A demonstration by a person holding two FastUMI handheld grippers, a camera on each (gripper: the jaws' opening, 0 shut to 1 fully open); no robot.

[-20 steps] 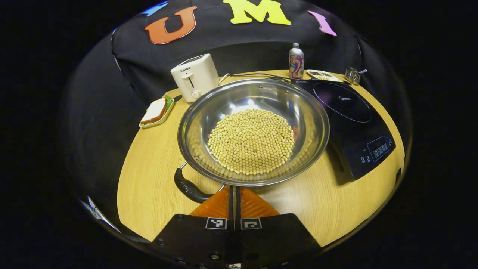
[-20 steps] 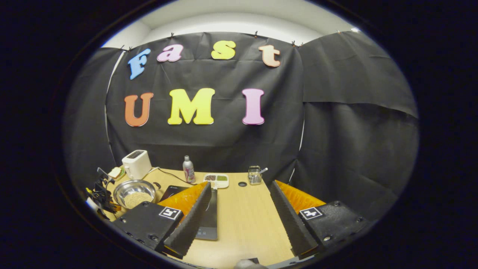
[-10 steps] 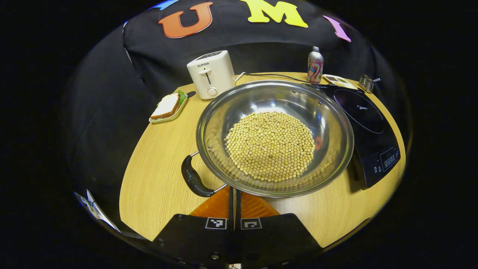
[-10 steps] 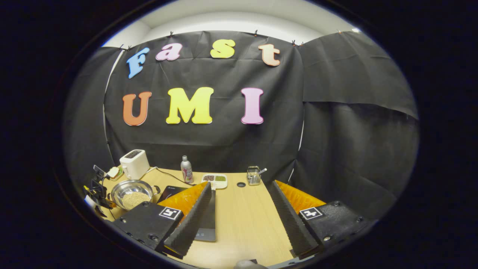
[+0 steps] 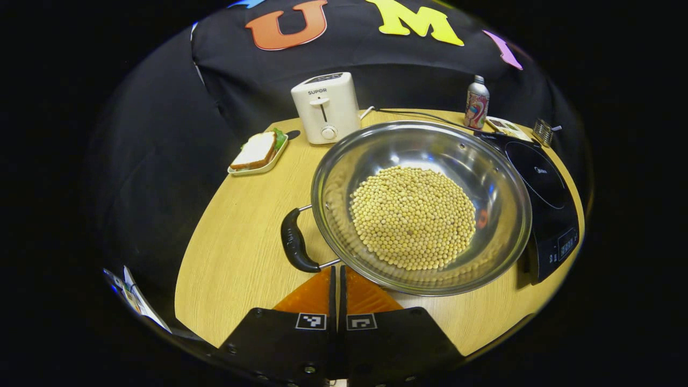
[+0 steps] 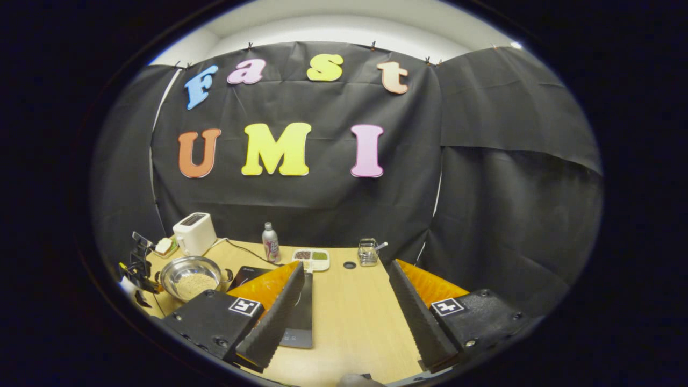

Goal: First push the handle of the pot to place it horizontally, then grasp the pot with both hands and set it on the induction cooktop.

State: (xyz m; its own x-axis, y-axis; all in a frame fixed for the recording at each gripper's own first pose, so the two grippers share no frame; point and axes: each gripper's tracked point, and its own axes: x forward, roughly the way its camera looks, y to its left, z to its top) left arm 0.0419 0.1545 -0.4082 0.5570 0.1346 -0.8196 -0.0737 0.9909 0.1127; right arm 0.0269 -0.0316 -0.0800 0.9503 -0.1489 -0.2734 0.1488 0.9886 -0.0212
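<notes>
1. Steel pot [image 5: 422, 207] holds yellow beans [image 5: 413, 216]; it stands on the table [image 5: 236, 252], beside the cooktop [image 5: 543, 183].
2. Your left gripper [image 5: 337, 274] is clenched at the pot's rim.
3. Your right gripper [image 6: 344, 301] is wide apart, holding nothing.

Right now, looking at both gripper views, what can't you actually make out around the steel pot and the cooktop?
- Left gripper view: the wide steel pot of yellow beans hides the black induction cooktop's near-left part.
- Left gripper view: whether the shut left claw touches the pot's black handle is unclear.
- Right gripper view: the open right claw's left finger covers much of the cooktop.
- Right gripper view: the small white tray's contents are too small.
</notes>
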